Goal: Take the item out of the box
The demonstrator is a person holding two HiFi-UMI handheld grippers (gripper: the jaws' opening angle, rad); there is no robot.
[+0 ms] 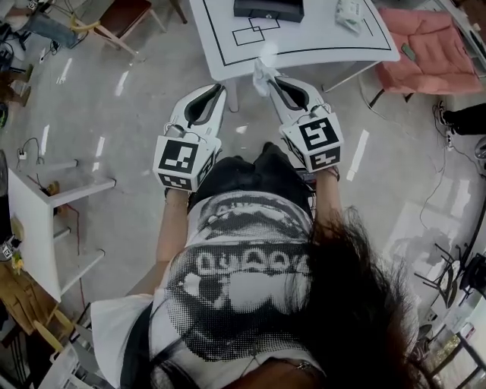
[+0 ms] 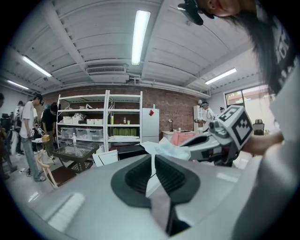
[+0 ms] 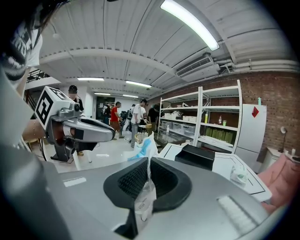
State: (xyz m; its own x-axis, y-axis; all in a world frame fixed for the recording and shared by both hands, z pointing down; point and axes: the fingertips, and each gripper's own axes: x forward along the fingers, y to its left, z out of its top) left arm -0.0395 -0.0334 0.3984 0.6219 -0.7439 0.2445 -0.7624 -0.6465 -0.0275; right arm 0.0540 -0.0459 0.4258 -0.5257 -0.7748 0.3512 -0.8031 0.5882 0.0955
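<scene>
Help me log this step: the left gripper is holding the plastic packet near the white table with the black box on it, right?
No: the right gripper holds the plastic packet, jaws shut on it, as the right gripper view shows. It is near the white table with the black box on it.

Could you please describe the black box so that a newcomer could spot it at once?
Start at the white table with black lines drawn on it, ahead of the person. On its far part sits the black box, low and rectangular. It is the only dark thing on the table; the packet to its right is pale and crumpled.
</scene>
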